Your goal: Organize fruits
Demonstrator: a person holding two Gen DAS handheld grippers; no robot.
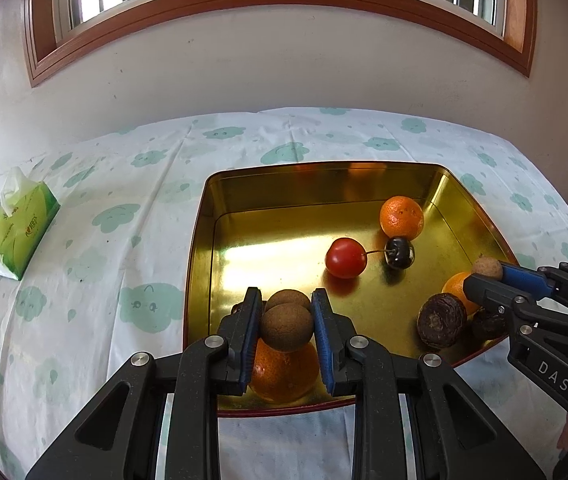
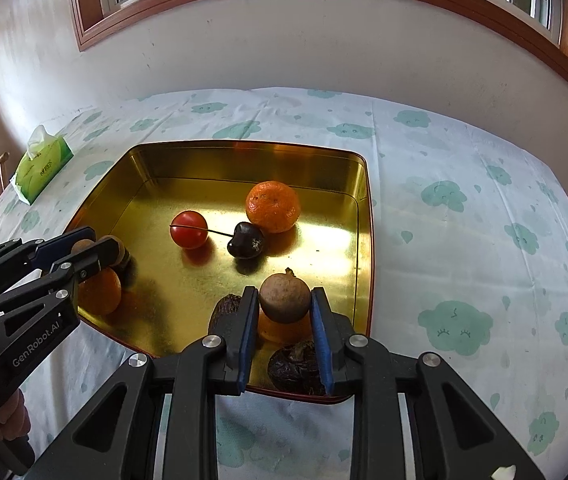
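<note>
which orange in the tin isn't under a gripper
The orange at the back, beside the dark cherry; the other two sit beneath the held brown fruits.

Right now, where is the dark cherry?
In the right wrist view the dark cherry lies mid-tray, between the red cherry on its left and the mandarin behind-right.

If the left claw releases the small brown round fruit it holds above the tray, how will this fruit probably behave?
The brown fruit looks nearly spherical, so it would likely roll on the smooth golden tray. It hangs over an orange, so it may bounce off sideways. Its dull, rough-looking skin suggests the left claw holds it without much slipping.
</note>
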